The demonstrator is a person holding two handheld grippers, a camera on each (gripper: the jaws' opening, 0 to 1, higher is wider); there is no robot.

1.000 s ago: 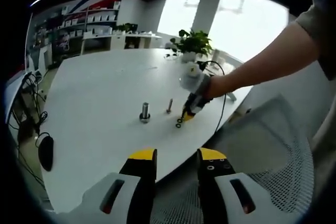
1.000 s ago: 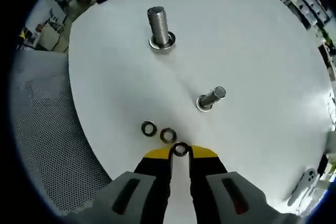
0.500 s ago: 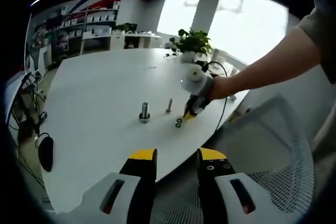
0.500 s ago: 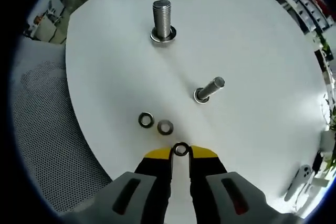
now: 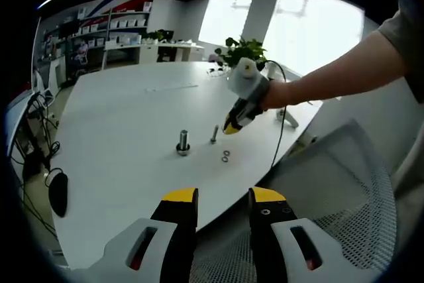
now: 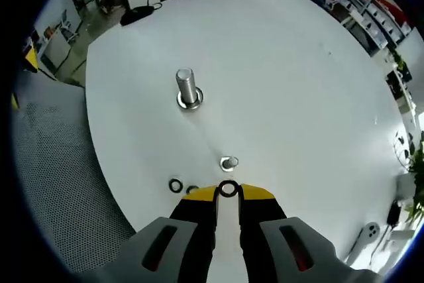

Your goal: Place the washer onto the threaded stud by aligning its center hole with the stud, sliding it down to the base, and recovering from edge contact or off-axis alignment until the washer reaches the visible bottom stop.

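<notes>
I hold the washer [image 6: 228, 189] pinched edge-on at the very tips of my right tongs [image 6: 228, 192], so its center hole faces forward and I can sight through it toward the slim threaded stud [image 6: 229, 162], which stands just beyond the washer on the white table [image 6: 298, 84]. In the right gripper view I look almost straight down that stud, so I see little more than its top and cannot judge how well the hole lines up with its axis, nor make out its base or any bottom stop. A thicker bolt [image 6: 187, 88] stands farther out past the slim stud, with a washer-like ring at its foot. Two spare washers [image 6: 176, 185] lie on the table near the slim stud, on the side toward me; one is partly cut off by my yellow tong tip. In the left gripper view the right tongs [image 5: 232, 126] hang above the slim stud [image 5: 214, 134], lifted clear of the table, but the washer there is too small to make out. My left tongs [image 5: 222, 197] wait parted and holding nothing, well back from the stud beyond the table edge.
</notes>
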